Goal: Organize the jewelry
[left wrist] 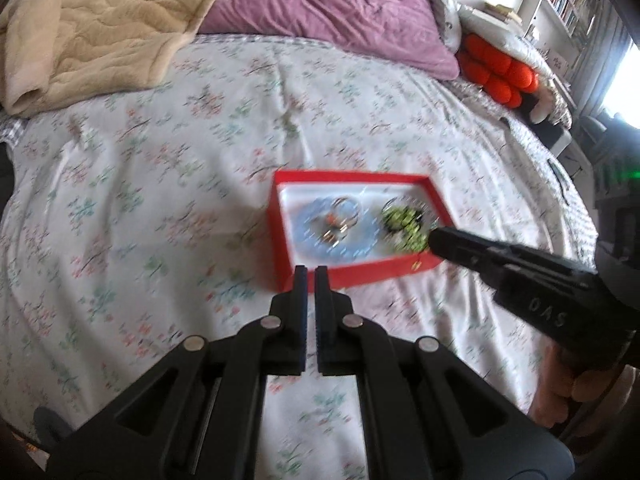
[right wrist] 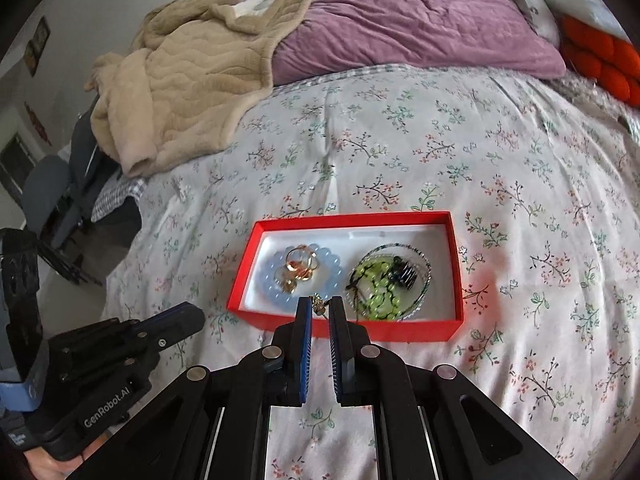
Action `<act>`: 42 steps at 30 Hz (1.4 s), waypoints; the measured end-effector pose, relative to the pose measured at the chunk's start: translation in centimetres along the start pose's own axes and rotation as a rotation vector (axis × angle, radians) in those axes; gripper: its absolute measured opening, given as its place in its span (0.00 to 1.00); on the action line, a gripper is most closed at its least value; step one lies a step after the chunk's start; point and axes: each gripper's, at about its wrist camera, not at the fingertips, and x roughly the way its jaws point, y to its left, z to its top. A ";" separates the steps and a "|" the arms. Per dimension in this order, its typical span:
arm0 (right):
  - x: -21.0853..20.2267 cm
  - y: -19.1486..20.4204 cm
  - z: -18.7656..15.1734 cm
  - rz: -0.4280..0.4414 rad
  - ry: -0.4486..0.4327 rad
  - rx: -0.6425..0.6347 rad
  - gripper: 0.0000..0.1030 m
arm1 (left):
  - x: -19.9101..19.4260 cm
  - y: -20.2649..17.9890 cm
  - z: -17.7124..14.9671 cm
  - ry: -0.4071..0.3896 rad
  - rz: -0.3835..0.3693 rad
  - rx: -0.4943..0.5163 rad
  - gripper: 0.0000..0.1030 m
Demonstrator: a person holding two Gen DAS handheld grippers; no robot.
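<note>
A red box (right wrist: 454,268) with a white inside lies on the floral bedspread. In it, a pale blue bead bracelet (right wrist: 276,276) rings several gold rings (right wrist: 301,266); on the right, a clear bangle (right wrist: 424,280) rings green and dark bead pieces (right wrist: 380,282). My right gripper (right wrist: 320,305) hovers over the box's near wall, its jaws narrowly apart with a small gold piece (right wrist: 318,305) between the tips. My left gripper (left wrist: 311,276) is nearly shut and empty, just short of the box (left wrist: 280,232). The right gripper (left wrist: 436,238) reaches over the green beads (left wrist: 404,226).
A beige blanket (right wrist: 180,80) and a purple duvet (right wrist: 420,20) lie at the bed's far end. An orange knotted cushion (left wrist: 496,70) sits far right. A chair (right wrist: 48,192) stands off the bed's left edge.
</note>
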 end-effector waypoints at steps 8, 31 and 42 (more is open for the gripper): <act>1.7 -2.4 1.3 0.034 0.046 0.104 0.08 | 3.1 -1.2 1.7 0.002 -0.052 -0.011 0.04; 0.8 -7.0 2.7 0.004 0.024 0.264 0.47 | 5.7 -2.8 2.9 0.051 -0.079 -0.055 0.30; -1.6 -7.4 1.3 -0.065 0.051 0.218 0.57 | 2.6 -3.0 1.2 0.023 0.004 -0.013 0.70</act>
